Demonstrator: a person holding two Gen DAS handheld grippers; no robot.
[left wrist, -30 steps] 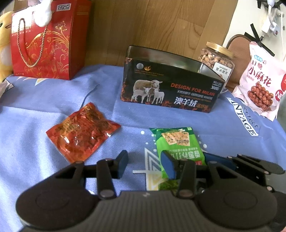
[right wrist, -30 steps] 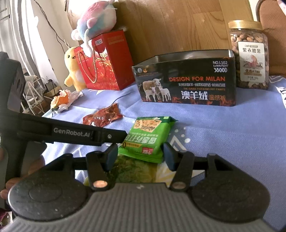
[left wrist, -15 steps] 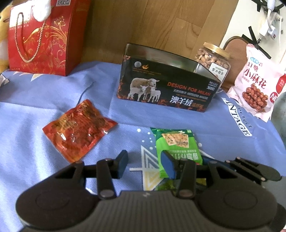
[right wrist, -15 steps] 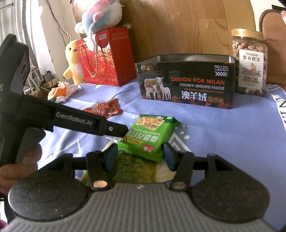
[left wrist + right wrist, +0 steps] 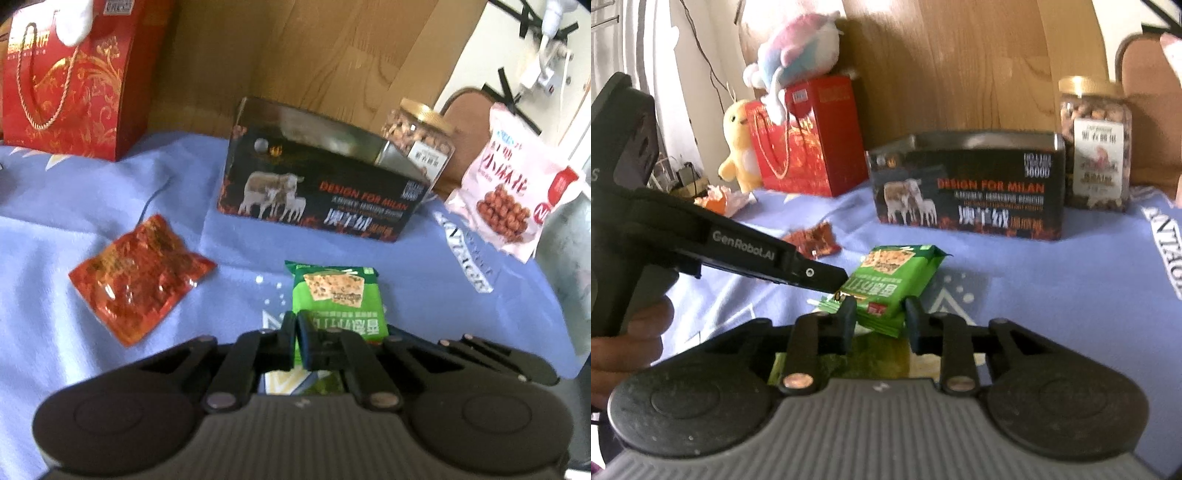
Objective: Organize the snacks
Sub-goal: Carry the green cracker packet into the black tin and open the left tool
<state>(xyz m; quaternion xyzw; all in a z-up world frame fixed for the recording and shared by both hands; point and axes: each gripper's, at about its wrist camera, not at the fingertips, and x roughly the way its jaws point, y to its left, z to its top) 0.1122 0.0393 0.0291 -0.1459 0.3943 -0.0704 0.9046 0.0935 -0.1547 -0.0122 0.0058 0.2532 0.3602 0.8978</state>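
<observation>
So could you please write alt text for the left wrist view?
The left gripper is shut on the near edge of a green cracker packet on blue cloth. A red snack packet lies left, a black tin behind.

Left tool point(image 5: 296, 334) pinches green cracker packet point(image 5: 338, 297) edge; blue cloth point(image 5: 44, 229)

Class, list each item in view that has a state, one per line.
left gripper: shut on the green packet's corner
right gripper: open
green packet: gripped at near corner
black tin: lidless, open
nut jar: upright, lid on
red packet: lying flat
</observation>
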